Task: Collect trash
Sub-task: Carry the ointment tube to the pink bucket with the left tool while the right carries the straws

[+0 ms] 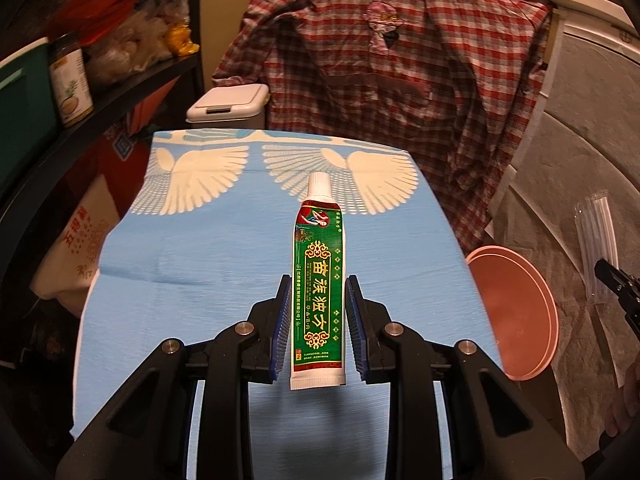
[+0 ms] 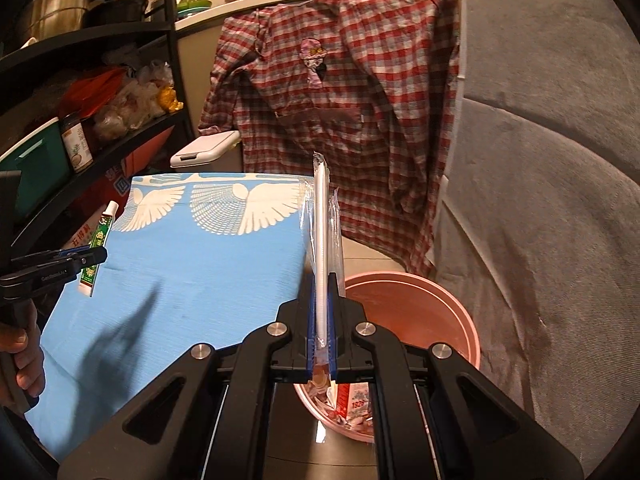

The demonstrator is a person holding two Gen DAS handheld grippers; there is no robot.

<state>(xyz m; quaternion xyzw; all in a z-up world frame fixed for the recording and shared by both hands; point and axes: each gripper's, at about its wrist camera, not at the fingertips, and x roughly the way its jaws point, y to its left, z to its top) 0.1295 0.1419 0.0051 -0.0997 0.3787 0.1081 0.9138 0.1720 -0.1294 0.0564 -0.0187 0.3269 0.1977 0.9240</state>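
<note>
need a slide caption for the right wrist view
Right gripper clamps a wrapped straw above the pink bin; left gripper holds a green tube.

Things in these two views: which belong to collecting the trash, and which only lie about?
Belong to the job:
- green tube, in left gripper
- wrapped straws, in right gripper
- pink bin

Just lying about:
- checked shirt
- blue cloth
- white lidded bin
- jar

The left wrist camera looks forward and down along its fingers, close over the blue table (image 1: 200,248). The right wrist camera looks the same way, probably from beside the table, above a pink bin (image 2: 448,300). Both views share table, bin and shirt (image 1: 400,60).
</note>
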